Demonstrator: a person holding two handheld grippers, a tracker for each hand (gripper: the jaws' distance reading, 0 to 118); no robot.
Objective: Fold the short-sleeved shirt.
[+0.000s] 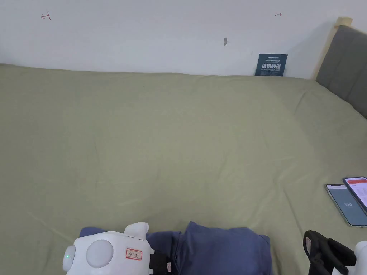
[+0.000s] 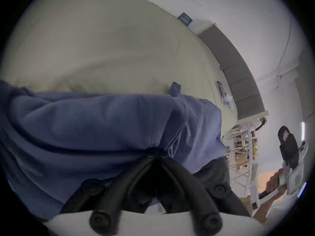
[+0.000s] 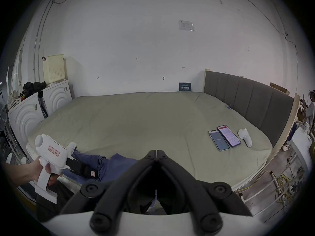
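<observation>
A blue short-sleeved shirt (image 1: 222, 249) lies bunched at the near edge of the bed. In the left gripper view the shirt (image 2: 102, 129) spreads across the middle, and my left gripper (image 2: 156, 152) is shut on a fold of it. From the head view, the left gripper (image 1: 167, 265) has a white body and reaches into the shirt's left side. My right gripper (image 3: 156, 152) is shut with nothing between its jaws, held in the air to the right of the shirt (image 3: 119, 162). The head view has the right gripper (image 1: 312, 240) at the bottom right, apart from the cloth.
The bed (image 1: 161, 143) has an olive sheet. Two phones (image 1: 349, 202) and a white controller (image 3: 244, 137) lie on its right side. A grey headboard (image 1: 346, 68) stands at the right, a dark sign (image 1: 271, 64) leans on the wall, and white appliances (image 3: 25, 118) stand beyond the left side.
</observation>
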